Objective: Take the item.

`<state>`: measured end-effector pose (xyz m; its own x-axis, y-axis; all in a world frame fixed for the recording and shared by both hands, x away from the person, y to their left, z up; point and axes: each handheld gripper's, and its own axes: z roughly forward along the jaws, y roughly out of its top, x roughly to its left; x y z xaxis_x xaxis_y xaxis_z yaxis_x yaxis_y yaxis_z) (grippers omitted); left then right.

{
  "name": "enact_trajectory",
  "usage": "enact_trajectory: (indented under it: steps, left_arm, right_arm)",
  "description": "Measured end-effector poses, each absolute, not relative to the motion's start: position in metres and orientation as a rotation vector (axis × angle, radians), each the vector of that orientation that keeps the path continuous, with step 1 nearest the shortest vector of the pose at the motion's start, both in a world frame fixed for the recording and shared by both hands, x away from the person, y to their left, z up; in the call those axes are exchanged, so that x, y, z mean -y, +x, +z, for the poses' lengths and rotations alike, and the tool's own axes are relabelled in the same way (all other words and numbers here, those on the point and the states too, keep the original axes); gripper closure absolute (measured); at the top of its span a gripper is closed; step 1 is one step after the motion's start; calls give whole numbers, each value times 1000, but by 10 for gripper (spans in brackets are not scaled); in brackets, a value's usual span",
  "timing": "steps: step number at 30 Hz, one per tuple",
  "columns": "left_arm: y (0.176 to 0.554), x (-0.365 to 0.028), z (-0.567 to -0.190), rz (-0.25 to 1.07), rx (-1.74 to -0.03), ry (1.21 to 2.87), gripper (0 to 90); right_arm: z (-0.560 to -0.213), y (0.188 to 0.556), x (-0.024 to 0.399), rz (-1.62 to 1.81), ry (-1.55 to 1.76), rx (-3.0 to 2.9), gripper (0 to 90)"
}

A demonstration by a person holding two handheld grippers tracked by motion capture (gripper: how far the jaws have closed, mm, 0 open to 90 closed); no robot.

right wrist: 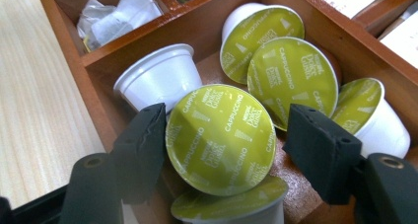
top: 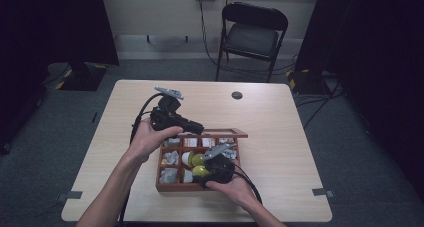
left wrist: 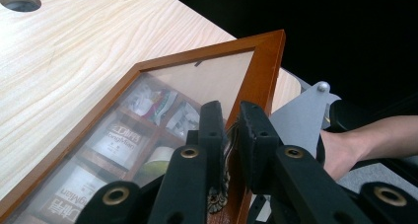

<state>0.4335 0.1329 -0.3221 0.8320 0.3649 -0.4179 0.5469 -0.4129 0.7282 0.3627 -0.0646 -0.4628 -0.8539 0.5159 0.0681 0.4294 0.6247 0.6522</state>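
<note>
Left claw, centre of the high view, reaches in from the left, jaws pinching the frame edge of the box lid and holding it raised. Right claw, just below centre, points down into the wooden box on the worktop. Its jaws are spread to either side of a coffee capsule; the left pad touches the rim, the right stands apart. The capsule has a green foil top printed "cappuccino" and lies among other capsules in a lower compartment.
</note>
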Motion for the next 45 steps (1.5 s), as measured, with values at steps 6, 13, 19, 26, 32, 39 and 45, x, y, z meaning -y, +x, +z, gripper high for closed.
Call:
enact_trajectory:
  steps: [6,13,19,26,32,39,45]
  left_arm:
    - [433,-132,-322,-236,-669,2051,808]
    - [433,-132,-322,-233,-669,2052,808]
    - [432,-132,-322,-233,-671,2049,808]
    - [433,-133,-322,-235,-672,2048,808]
    - [433,-133,-322,-238,-672,2047,808]
    - [433,-133,-322,-236,-674,2045,808]
    - [433,-133,-322,-237,-673,2045,808]
  right_arm:
    - [-464,364,63,1010,793,-2727,331]
    - [-465,365,60,968,798,-2750,367]
    - [-467,365,60,949,787,-2756,397]
    - [-466,362,62,974,788,-2725,397]
    - [-463,359,64,1023,782,-2697,398]
    - [-461,359,68,1063,793,-2668,398]
    - [-456,357,73,1128,780,-2633,398]
